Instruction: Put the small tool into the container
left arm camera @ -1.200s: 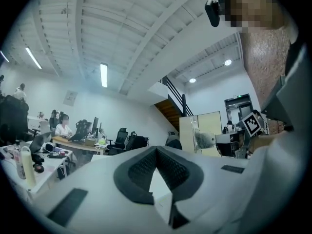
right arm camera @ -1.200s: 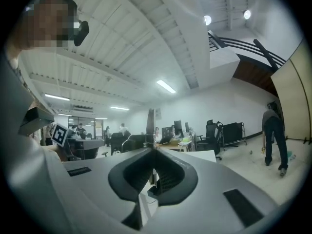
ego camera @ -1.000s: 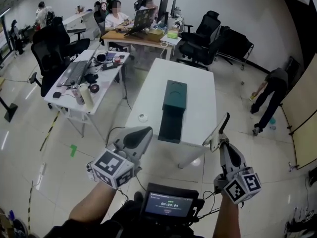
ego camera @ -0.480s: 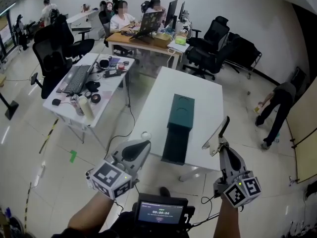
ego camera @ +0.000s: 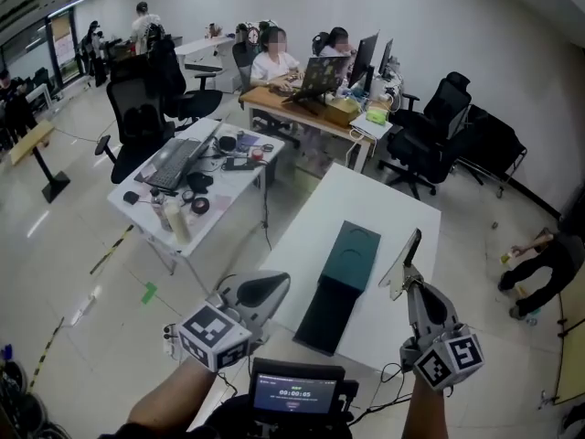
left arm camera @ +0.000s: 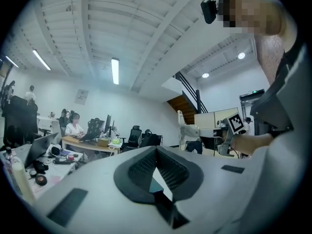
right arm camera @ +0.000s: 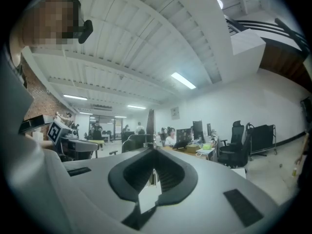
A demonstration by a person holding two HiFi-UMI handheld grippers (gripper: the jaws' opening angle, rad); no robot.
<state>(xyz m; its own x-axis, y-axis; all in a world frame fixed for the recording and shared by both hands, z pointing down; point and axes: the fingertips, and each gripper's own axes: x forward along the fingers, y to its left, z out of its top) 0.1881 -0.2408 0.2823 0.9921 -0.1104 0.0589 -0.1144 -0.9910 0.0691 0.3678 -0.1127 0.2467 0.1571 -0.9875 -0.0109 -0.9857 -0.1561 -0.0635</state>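
An open-plan office, seen from above. At far left a cluttered desk carries keyboards, bottles and cables. Near left, the left gripper hangs over the floor beside the white table, its jaws brought together at the tips with nothing between them. Its own view shows the same closed, empty tips.

On the table, right of that gripper, lies the container, a long dark teal box running from near to far. Whether its top is open cannot be told from here.

Near right, the right gripper is clamped on the small tool, a thin flat piece standing up out of its tips. The tool hangs in the air over the table's near right part, close beside the container but not in it. In the right gripper view it rises edge-on as a narrow dark strip from between the closed jaws.

The tool looks light, stiff and smooth-faced. A pinch across its flat faces at the lower end, as here, seems the sound hold. Gripped by so little, it may well pivot or slide if its free end knocks the container's wall.
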